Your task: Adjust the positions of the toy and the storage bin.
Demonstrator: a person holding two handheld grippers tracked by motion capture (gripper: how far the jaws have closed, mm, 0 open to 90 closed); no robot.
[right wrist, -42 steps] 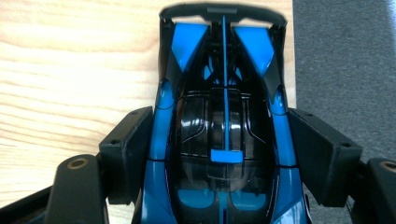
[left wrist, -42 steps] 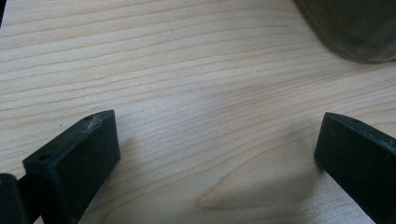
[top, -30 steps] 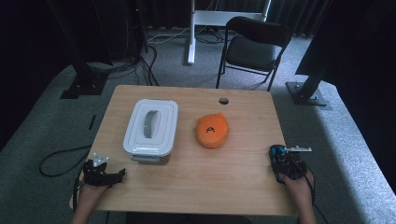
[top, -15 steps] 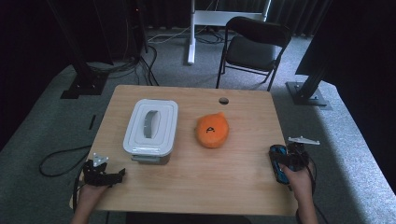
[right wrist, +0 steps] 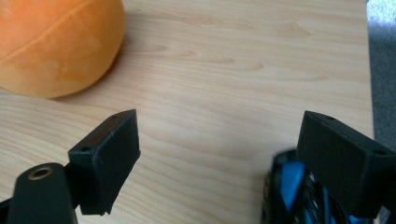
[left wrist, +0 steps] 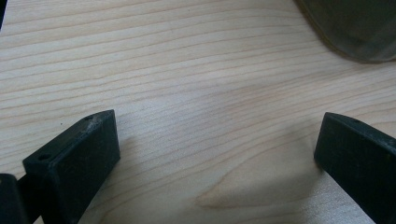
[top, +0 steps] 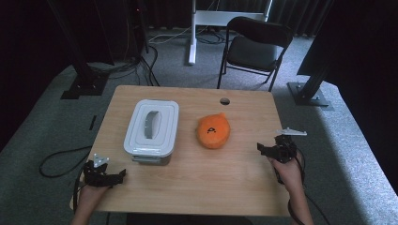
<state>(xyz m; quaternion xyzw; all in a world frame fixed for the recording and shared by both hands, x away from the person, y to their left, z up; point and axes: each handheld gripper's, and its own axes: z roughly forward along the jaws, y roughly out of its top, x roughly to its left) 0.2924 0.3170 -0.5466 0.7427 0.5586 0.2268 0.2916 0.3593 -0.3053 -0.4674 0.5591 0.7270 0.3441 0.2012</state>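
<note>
In the right gripper view the right gripper (right wrist: 219, 154) has its two black fingers (right wrist: 109, 149) spread wide, and they have just been opening; nothing lies between them but bare wood, and they touch nothing. Just beyond the left finger, in the upper left of that frame, sits the orange plush toy (right wrist: 56, 42), close to the jaw but apart from it. A blue and black object (right wrist: 292, 186) lies on the wood at the lower right, partly behind the right finger (what it is cannot be made out). The left gripper (left wrist: 215, 154) likewise holds its fingers (left wrist: 77, 158) far apart over bare table (left wrist: 187, 70), gripping nothing, with a corner of the clear container base (left wrist: 355, 28) in the upper right of its frame. The high view gives the layout that the close views lack: the toy (top: 213, 131) rests at the middle of the table (top: 197, 187), the lidded white container (top: 151, 125) stands to its left, the right gripper (top: 277, 151) hovers at the right edge of the table, pointing toward the toy, and the left gripper (top: 104, 174) sits at the lower left corner, below the container. The close views, in turn, show the spread of the fingers, too small to judge from above.
</note>
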